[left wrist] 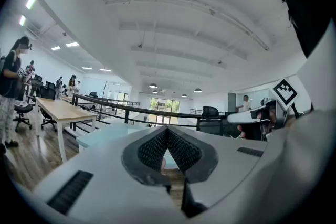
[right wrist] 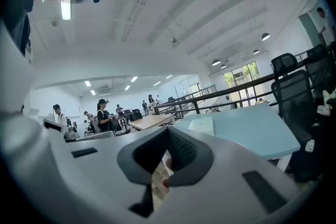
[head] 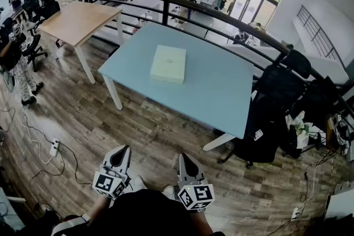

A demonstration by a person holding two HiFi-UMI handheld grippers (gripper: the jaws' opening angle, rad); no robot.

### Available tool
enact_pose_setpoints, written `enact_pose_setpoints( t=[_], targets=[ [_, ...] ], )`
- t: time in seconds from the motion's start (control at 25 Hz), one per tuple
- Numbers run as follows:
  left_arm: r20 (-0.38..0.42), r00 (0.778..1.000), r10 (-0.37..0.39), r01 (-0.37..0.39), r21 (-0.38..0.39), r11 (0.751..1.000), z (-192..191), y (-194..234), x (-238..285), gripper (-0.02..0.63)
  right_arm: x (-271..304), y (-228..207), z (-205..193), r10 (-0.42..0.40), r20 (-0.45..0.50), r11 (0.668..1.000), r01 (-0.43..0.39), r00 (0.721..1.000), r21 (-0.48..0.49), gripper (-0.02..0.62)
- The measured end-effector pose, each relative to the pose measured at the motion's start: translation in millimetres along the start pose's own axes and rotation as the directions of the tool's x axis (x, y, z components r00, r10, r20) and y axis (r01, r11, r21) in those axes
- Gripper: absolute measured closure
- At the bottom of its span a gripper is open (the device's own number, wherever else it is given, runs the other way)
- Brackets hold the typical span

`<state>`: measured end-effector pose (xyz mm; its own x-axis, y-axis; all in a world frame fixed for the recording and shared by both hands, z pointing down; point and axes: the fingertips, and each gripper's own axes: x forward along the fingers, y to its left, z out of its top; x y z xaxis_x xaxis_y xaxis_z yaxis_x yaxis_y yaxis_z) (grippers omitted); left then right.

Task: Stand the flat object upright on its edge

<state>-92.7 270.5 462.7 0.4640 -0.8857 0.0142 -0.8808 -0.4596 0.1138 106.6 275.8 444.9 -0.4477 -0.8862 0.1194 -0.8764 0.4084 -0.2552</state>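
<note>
- Here's the box [head: 168, 63], pale and flat, lying broad face down near the middle of the blue desk [head: 221, 91]. No edge is lifted and nothing is touching it.
- The right gripper view picks up the same box [right wrist: 202, 125], low on the desk [right wrist: 247, 131] and well ahead of the jaws.
- So nothing is done on the task yet: the box is not upright, not tipped, not even reached.
- The left gripper [head: 120, 153] is held close to the person's body, over the wood floor [head: 138, 130] and well apart from the desk. Its jaws are pressed together with nothing between them.
- The right gripper [head: 184, 158] sits just beside it, jaws likewise together and empty, aimed roughly at the desk.
- All of it is left, by my read: step up to the desk, spread the jaws, catch one edge of the box, tip it up and steady it on its edge.
- Further out, a dark railing [head: 182, 3] runs behind the desk and a black chair [head: 276, 113] stands at its right end.
</note>
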Motion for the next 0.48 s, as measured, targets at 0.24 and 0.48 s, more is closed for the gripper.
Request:
enact_pose_setpoints(
  t=[0.24,0.48],
  targets=[
    [-0.008,0.999,-0.051,0.052,0.014,0.999,2.3,-5.3,0.9,0.603,-5.5,2.5,-4.5,-0.048,0.003,0.999,0.048,0.999,0.008,0.588],
    [-0.026,0.999,-0.044,0.043,-0.016,0.999,-3.3,0.6,0.3,0.603,-2.1,10.7,-16.2,-0.041,-0.024,0.999,0.042,0.999,0.015,0.588]
  ],
)
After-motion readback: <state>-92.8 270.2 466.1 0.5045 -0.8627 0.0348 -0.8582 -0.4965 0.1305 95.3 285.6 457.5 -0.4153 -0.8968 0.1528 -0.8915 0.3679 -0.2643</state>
